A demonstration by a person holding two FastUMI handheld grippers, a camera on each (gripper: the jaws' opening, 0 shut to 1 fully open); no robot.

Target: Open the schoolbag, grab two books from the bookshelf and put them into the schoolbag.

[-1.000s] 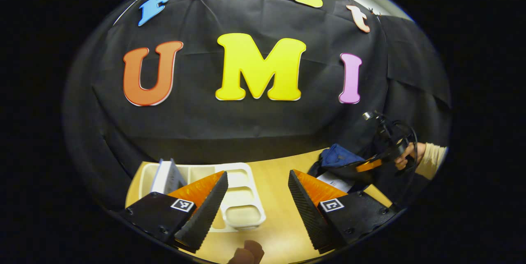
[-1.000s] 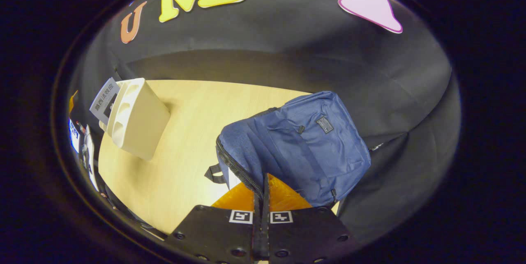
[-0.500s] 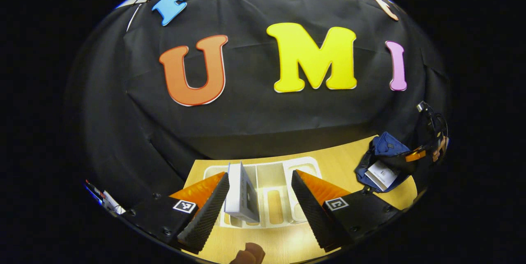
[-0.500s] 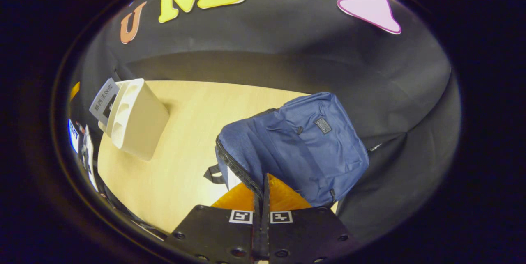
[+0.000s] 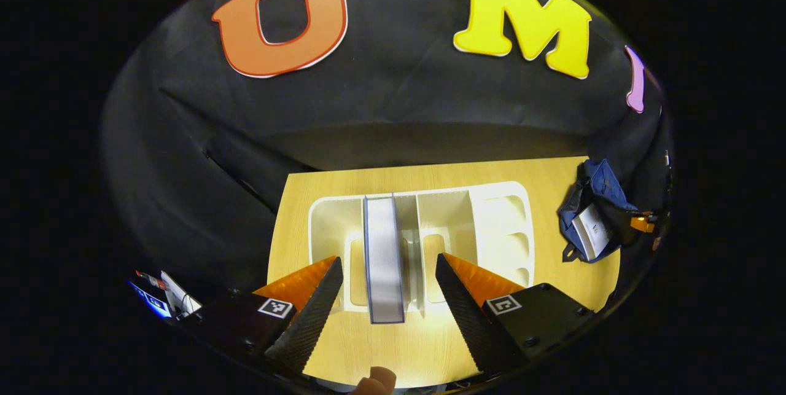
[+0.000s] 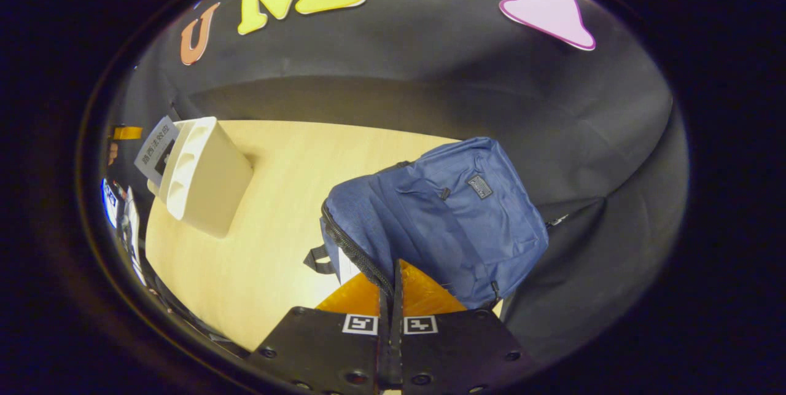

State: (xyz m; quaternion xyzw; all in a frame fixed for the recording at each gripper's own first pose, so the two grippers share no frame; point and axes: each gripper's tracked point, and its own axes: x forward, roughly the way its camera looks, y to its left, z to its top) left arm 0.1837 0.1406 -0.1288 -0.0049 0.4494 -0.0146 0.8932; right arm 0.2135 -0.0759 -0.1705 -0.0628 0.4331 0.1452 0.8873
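A white bookshelf (image 5: 497,223) lies on the wooden table, and one book (image 5: 384,260) stands upright in it. My left gripper (image 5: 387,258) is open above it, one finger on each side of the book, apart from it. The blue schoolbag (image 6: 454,217) stands open at the table's right end, with a white book (image 5: 592,232) showing inside. My right gripper (image 6: 393,278) is shut on the bag's zippered rim and holds the mouth open. In the right gripper view the bookshelf (image 6: 206,180) and its book (image 6: 153,149) sit far left.
The wooden table (image 5: 430,346) ends just below my left fingers, where the tip of a hand (image 5: 374,379) shows. Small white and blue items (image 5: 163,297) lie off the table's left end. Black cloth wall rises behind the table.
My left gripper has swung left and tipped down over the bookshelf, so the upright book now stands between its open fingers. The right gripper has stayed shut on the bag's rim.
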